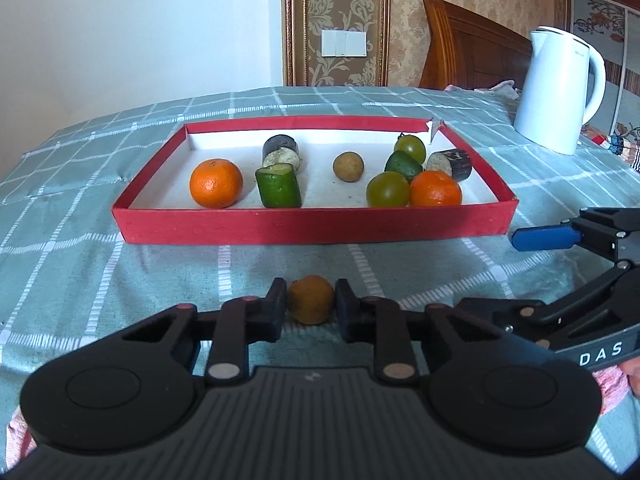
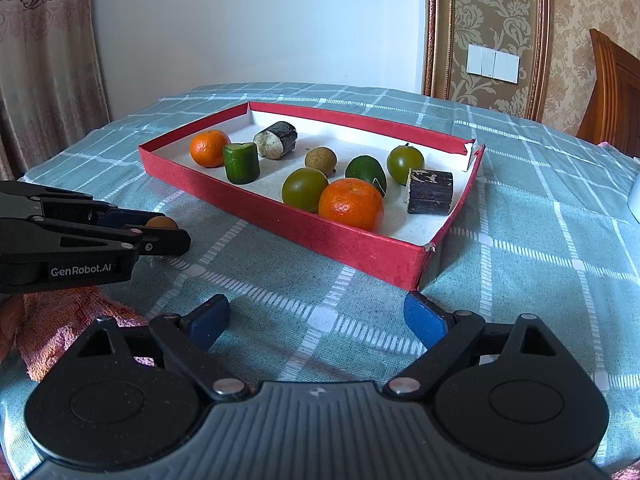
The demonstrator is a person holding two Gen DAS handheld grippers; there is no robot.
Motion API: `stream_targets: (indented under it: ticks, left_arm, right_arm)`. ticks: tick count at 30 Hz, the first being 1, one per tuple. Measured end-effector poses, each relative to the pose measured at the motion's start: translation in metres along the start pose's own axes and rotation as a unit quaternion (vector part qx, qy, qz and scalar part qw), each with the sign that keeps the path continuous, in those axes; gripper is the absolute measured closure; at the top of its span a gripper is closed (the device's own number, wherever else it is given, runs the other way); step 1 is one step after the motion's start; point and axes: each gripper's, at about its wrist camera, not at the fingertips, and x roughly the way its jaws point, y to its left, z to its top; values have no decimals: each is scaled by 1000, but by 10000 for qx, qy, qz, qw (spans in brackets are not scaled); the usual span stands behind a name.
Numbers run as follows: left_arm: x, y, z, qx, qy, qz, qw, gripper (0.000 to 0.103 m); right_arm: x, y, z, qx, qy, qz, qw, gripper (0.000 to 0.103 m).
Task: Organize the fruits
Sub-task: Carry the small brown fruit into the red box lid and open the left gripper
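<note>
A small brown round fruit sits on the checked cloth in front of the red tray. My left gripper is closed around it, both pads touching its sides; it also shows in the right wrist view with the fruit between the fingers. My right gripper is open and empty, low over the cloth near the red tray's front corner. The tray holds two oranges, green fruits, cucumber pieces, dark cut pieces and a brown fruit.
A white kettle stands at the back right of the table. A wooden headboard is behind it. A pink towel lies at the table's near edge.
</note>
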Motion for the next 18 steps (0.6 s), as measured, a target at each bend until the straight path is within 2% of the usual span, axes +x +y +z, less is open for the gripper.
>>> stream_targets:
  ticks: [9,18]
  left_arm:
    - [-8,9,12,-55,-135,44,9999,80]
    - [3,35,48,-221,-274,196,9992,80]
  right_arm:
    - [0,0,0,2,-2,4,10000,8]
    - [0,-1,0,4,-3,8,10000,8]
